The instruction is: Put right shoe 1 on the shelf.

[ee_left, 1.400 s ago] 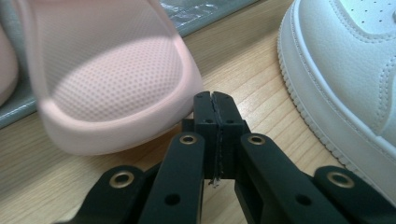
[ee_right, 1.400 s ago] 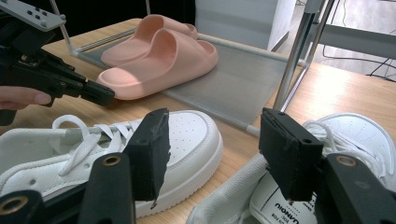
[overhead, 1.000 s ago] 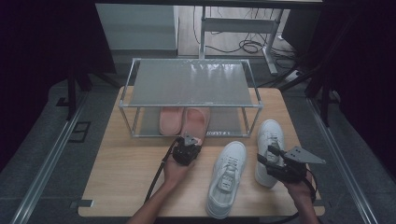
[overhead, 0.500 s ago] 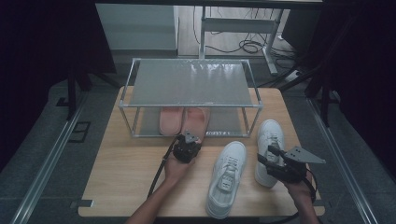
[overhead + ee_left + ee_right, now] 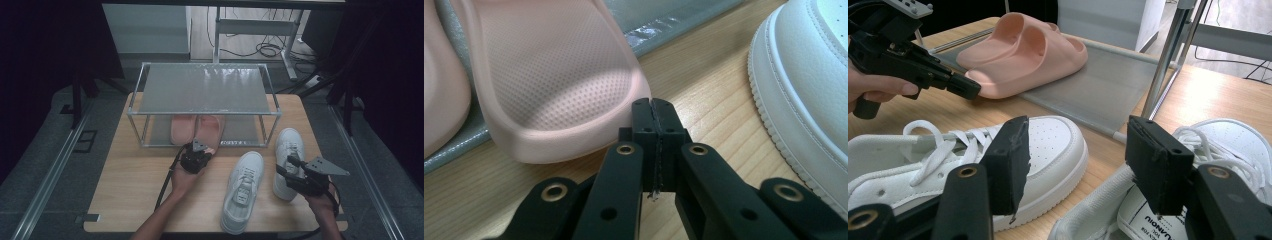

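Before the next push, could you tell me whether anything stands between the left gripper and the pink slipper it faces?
Nothing visible does: the left gripper, jaws shut, has its tips right at the heel edge of the pink slipper.

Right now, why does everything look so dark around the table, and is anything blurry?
High view: light falls on the table, the room around stays black. Left gripper view: sharp on the pink slipper, softer on the white sneaker. Right gripper view: the near pads look slightly soft.

Under the rack's top shelf, at the table's far edge, the pink slippers' fronts are hidden, and the right-hand sneaker's heel end sits behind the right gripper.
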`<state>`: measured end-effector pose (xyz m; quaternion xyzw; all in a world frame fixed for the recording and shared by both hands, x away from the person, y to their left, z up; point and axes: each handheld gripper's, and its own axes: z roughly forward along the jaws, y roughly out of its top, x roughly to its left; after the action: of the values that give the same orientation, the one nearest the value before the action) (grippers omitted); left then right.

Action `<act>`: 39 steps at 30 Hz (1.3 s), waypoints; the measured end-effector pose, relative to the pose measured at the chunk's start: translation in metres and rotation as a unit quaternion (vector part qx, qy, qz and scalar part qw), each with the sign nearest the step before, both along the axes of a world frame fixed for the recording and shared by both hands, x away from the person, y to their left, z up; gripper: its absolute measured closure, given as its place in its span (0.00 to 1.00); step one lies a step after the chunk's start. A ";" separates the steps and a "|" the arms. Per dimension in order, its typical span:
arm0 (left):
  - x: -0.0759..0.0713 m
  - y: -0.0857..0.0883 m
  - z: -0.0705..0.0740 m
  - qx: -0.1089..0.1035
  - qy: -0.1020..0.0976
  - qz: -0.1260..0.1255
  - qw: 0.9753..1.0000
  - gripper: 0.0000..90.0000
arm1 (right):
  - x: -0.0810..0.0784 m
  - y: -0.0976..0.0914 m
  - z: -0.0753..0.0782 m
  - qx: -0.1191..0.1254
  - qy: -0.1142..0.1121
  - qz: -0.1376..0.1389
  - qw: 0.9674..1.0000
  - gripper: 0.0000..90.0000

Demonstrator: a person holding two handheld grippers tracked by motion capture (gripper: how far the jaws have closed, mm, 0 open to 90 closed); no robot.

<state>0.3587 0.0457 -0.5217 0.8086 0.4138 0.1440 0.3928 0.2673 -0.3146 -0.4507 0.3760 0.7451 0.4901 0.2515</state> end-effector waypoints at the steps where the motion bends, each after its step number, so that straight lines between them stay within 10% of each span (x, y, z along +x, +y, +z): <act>1: 0.001 0.000 0.000 -0.001 0.001 0.000 1.000 1.00 | 0.000 0.000 0.000 0.000 0.000 0.000 1.000 0.48; 25: 0.048 -0.006 -0.006 -0.028 0.010 0.039 0.999 1.00 | 0.000 0.000 0.000 0.000 0.001 0.000 1.000 0.48; 39: 0.051 -0.005 -0.008 -0.035 0.011 0.051 0.998 1.00 | -0.001 0.001 0.002 -0.003 -0.004 0.001 1.000 0.48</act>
<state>0.4098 0.0407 -0.5299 0.7737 0.4632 0.1404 0.4087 0.2659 -0.3140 -0.4487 0.3726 0.7459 0.4899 0.2548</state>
